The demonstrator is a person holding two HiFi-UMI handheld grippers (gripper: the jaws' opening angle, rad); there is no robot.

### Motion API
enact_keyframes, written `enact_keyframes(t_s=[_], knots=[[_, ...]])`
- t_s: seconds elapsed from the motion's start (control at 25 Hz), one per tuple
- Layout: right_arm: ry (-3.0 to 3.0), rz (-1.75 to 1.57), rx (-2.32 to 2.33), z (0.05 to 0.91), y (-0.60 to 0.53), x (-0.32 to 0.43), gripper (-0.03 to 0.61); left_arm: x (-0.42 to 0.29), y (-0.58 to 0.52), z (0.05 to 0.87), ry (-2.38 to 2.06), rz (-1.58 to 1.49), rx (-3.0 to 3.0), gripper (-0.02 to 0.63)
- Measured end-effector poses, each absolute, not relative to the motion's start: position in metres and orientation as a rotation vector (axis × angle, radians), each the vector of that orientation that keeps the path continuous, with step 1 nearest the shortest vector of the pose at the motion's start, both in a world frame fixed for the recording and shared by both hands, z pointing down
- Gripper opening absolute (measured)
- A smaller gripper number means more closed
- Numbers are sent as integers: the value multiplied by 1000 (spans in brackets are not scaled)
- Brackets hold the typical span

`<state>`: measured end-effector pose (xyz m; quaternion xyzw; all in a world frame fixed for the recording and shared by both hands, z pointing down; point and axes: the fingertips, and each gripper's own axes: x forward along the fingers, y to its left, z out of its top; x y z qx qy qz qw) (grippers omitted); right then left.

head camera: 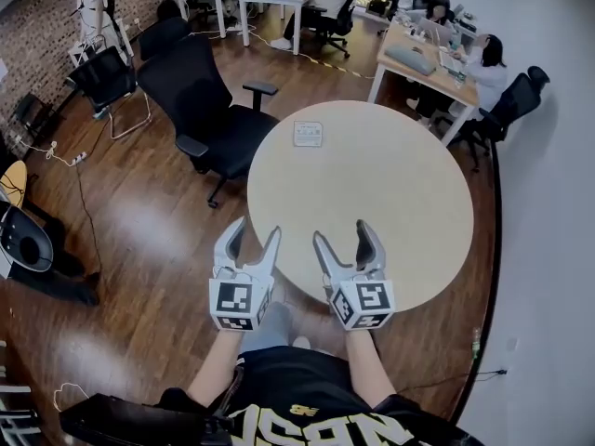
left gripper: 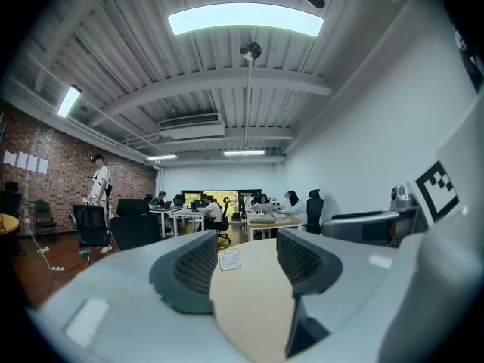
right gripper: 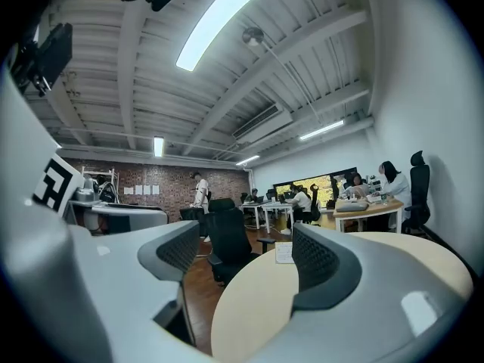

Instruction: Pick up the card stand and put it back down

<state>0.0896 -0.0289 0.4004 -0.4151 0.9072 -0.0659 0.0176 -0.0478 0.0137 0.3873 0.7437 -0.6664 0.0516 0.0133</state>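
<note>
Both of your tools are empty right now. Your left hand-held gripper [head camera: 257, 228] has its jaws apart with nothing between them, and your right hand-held gripper [head camera: 342, 231] is spread the same way, gripping nothing. They sit side by side at the near edge of the round surface [head camera: 409, 249], pointing level across it.

The card stand [head camera: 308, 134] is well ahead of both, upright at the far rim of the surface and untouched. From the left gripper view it lines up straight ahead in the gap between the jaws. From the right gripper view it shows ahead, close to the inner edge of the right-hand jaw.

So nothing is done yet, I'd say: the reach, the grasp, the lift and the set-down are all still to come.

As for writing, the card's print is too small to read. Each marker cube carries only black-and-white squares, and the yellow lettering on your shirt is cut off.
</note>
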Motion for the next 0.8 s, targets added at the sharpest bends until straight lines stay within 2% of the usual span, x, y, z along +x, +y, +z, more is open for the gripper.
enact_keyframes(t_s=[0.4, 0.8], knots=[[2876, -157, -1336, 402, -148, 27, 379, -106, -106, 399, -2007, 104, 2356, 242], [2873, -199, -1410, 414, -225, -1, 377, -138, -195, 415, -1834, 121, 2437, 244]])
